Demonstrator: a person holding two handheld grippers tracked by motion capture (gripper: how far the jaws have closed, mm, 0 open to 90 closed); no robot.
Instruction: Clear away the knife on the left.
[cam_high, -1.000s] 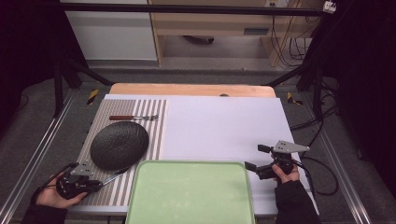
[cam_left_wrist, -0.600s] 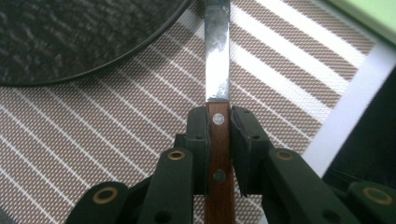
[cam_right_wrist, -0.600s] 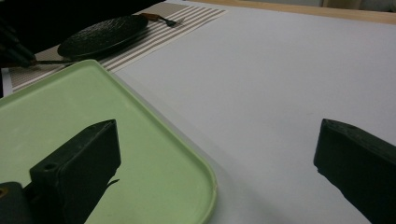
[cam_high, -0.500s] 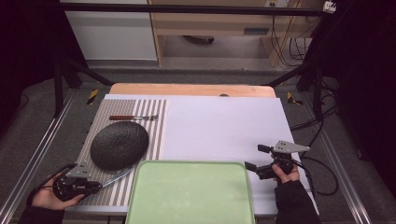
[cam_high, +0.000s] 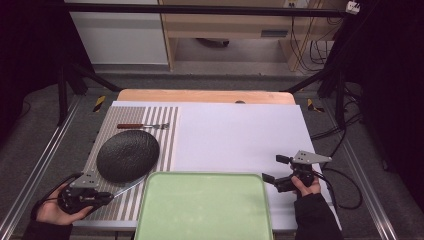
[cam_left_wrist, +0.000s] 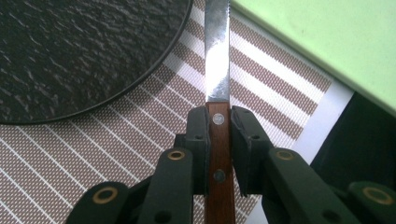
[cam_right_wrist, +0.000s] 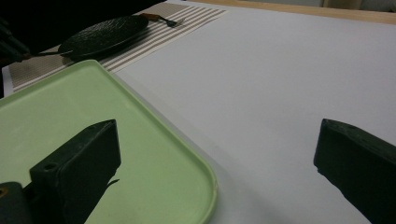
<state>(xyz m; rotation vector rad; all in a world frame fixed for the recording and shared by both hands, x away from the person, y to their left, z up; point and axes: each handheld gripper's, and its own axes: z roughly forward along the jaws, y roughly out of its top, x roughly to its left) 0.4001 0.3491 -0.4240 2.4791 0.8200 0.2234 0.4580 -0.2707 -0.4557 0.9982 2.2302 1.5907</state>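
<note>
My left gripper view resolves what the high view leaves small: my left claw (cam_left_wrist: 218, 135) is clamped on the wooden handle of a knife (cam_left_wrist: 217, 65), its two pads pressed against the handle's sides and the steel blade running forward over the striped placemat (cam_left_wrist: 140, 130), between the dark plate (cam_left_wrist: 70, 51) and the green tray (cam_left_wrist: 327, 37). The high view places that claw (cam_high: 102, 196) at the mat's near edge, with a fork (cam_high: 142, 126) lying beyond the plate. My right claw (cam_right_wrist: 215, 158) stands wide apart and empty beside the tray's corner. Since the earlier frames, nothing has visibly shifted.
</note>
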